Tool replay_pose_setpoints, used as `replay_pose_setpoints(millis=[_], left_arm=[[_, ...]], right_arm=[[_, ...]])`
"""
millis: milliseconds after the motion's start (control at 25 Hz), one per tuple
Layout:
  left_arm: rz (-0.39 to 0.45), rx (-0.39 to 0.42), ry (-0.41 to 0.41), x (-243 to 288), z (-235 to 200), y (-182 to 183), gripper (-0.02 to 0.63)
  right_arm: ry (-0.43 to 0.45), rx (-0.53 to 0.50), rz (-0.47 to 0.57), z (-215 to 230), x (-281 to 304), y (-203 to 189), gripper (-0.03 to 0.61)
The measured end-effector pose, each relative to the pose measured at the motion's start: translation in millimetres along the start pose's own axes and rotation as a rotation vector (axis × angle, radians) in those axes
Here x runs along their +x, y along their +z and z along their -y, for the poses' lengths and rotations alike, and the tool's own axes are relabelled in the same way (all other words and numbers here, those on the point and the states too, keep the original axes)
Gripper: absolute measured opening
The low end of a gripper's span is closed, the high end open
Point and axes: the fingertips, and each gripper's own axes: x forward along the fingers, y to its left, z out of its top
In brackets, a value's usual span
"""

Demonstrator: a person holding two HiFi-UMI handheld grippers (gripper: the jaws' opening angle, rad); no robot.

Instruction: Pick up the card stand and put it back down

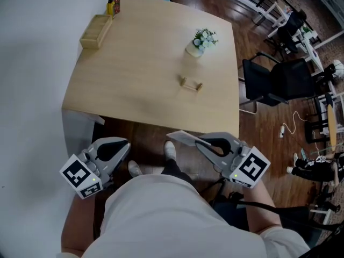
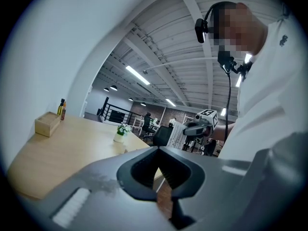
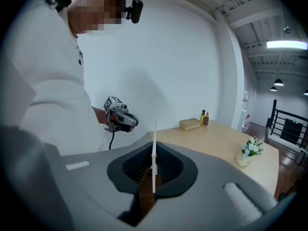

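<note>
**Card stand on the table, a white card in the right gripper**

The small light-wood card stand [image 1: 191, 84] sits on the pale wooden table [image 1: 134, 90], toward its right side. It lies between the white pot of pale flowers [image 1: 201, 41] and the table's near edge, apart from both. Neither gripper touches it. Both are held off the near edge, over the dark wood floor [image 1: 258, 122], close in front of the person's white shirt [image 1: 177, 219].

The right gripper [image 1: 200, 142] has its jaws closed on a thin white card [image 1: 184, 137]. In the right gripper view this card stands upright and edge-on between the pads, rising above the jaw tips. The left gripper [image 1: 127, 143] has its jaws brought together with nothing between them.

At the table's far left corner lies an oblong wooden box [image 1: 97, 31], with two small bottles [image 1: 113, 4] just beyond its end. A black office chair [image 1: 274, 82] stands beside the table's right side.
</note>
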Motion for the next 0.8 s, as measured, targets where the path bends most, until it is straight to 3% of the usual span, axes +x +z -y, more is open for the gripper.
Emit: replay_pose_setpoints(millis=[360,800], left_arm=[[-0.017,0.037,0.011,-19.5,8.5,-11.8,0.002],[0.009,0.011,0.02,-24.7,6.5,-6.3,0.002]], right_arm=[[0.014,-0.011,0.023,-26.4,2.3,6.9,0.02],[0.011,-0.004,0.028,-28.8,2.0,9.6,0.02]])
